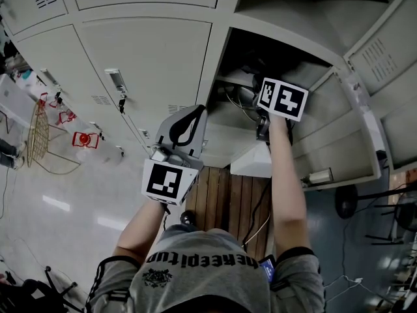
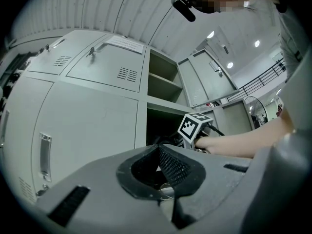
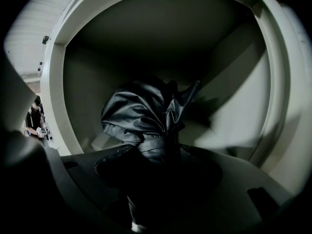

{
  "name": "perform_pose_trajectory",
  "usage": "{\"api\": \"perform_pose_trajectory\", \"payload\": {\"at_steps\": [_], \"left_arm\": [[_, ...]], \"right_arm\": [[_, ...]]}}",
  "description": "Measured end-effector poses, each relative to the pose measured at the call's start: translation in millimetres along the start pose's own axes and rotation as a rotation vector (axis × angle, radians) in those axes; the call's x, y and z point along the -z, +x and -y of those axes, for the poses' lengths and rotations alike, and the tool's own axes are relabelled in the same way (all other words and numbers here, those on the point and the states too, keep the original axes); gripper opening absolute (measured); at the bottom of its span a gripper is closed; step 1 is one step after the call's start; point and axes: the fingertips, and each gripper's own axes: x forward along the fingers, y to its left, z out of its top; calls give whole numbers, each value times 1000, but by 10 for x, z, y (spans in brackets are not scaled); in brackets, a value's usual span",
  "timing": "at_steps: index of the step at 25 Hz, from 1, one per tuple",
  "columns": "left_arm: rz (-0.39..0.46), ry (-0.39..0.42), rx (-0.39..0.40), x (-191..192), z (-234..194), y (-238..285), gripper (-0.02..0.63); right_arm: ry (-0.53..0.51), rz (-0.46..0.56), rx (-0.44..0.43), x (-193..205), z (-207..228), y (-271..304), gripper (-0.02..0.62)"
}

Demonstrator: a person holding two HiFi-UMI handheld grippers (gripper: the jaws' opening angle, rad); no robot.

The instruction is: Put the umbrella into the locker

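A folded black umbrella (image 3: pixel 141 116) is bundled inside an open grey locker compartment (image 3: pixel 229 106), and my right gripper (image 3: pixel 158 152) is shut on its strapped neck. In the head view the right gripper (image 1: pixel 267 117) reaches into that dark compartment (image 1: pixel 293 67) under its marker cube, so the umbrella is hidden there. The left gripper (image 1: pixel 195 111) hovers in front of the closed locker doors, left of the opening. Its jaws meet at the tips with nothing between them (image 2: pixel 159 147). From the left gripper view I see the right gripper's cube (image 2: pixel 195 126) at the compartment mouth.
The compartment's door (image 1: pixel 345 135) hangs open on the right. Closed locker doors (image 1: pixel 130 51) with a handle (image 1: pixel 116 80) fill the left. Cables (image 1: pixel 240 100) lie in the compartment, and a white box (image 1: pixel 251 163) sits below. Wooden slats (image 1: pixel 225 197) are underfoot, and a fan (image 1: pixel 348 201) stands at right.
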Motion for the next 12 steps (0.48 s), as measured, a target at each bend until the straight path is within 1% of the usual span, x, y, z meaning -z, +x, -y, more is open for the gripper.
{"api": "perform_pose_trajectory", "payload": {"at_steps": [6,12], "left_arm": [[-4,3,7,18,-24,27,3],[-7,6,13,20,-33,31,3]], "right_arm": [[-15,35,1,-193,-6,7,253],[3,25,31,-265,71,191,253]]}}
